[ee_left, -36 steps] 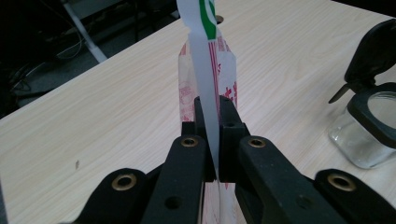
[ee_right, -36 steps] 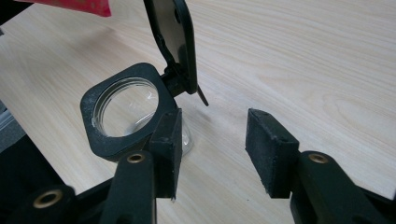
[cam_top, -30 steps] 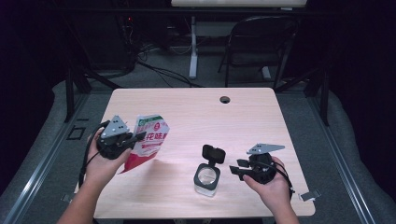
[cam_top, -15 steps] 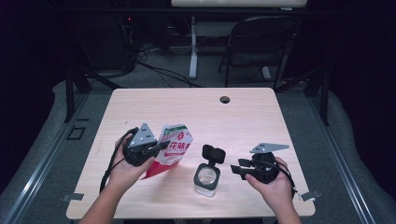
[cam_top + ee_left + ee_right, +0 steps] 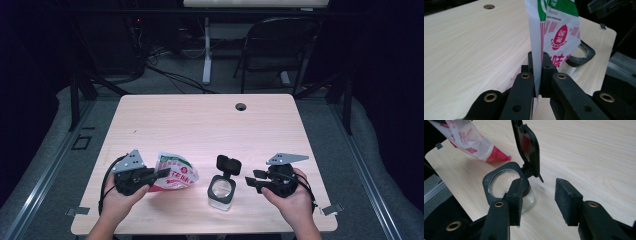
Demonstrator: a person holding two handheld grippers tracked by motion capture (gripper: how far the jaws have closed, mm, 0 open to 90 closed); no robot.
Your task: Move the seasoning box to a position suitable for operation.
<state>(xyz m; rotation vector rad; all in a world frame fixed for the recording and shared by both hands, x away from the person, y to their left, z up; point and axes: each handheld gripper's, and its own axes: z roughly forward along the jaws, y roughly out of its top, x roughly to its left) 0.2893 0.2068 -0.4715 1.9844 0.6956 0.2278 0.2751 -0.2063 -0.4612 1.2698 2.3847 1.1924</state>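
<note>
Left gripper (image 5: 161, 174): jaws pressed together on the edge of the pouch (image 5: 175, 172).
Pouch: stuck out ahead of the jaws, long axis running on from them toward the jar (image 5: 222, 189), low over the table (image 5: 200, 120).
Jar: between both grippers, just ahead of the right one, upright, its hinged lid (image 5: 228, 164) standing open.
Right gripper (image 5: 251, 179): jaws spread, nothing between them, tips pointing at the jar.

Glossy plastic pouch (image 5: 174, 172), clear glass-like jar (image 5: 221, 192) with matt black plastic lid, pale wood-grain table (image 5: 200, 125).
</note>
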